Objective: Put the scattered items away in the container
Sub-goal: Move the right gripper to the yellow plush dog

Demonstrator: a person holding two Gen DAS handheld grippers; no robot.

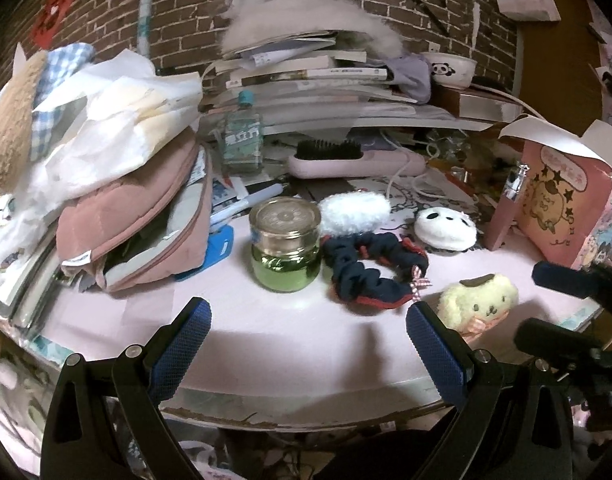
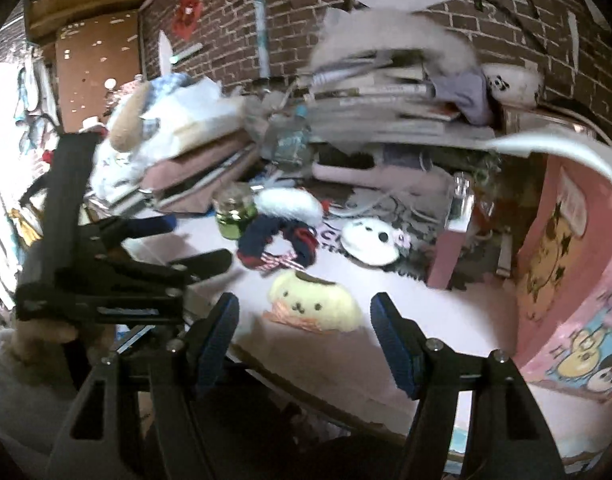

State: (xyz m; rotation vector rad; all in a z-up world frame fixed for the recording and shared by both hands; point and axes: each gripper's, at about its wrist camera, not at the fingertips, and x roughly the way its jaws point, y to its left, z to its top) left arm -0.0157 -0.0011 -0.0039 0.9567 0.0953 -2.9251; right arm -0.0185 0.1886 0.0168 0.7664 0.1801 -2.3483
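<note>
The small yellow plush dog with a brown beret [image 2: 315,300] is lying near the front edge of the pale pink counter [image 2: 446,320], light and squashy, so pinching its round body should be holding. Both the right gripper [image 2: 306,332] and left gripper [image 1: 306,344] are hovering with fingers apart, empty.

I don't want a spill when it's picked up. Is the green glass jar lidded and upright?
Yes: the green glass jar stands upright on the pink table, its gold lid on top.

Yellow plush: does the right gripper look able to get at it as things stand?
Probably yes. The yellow plush lies alone on bare table, straight ahead of the open right gripper, with nothing between.
</note>
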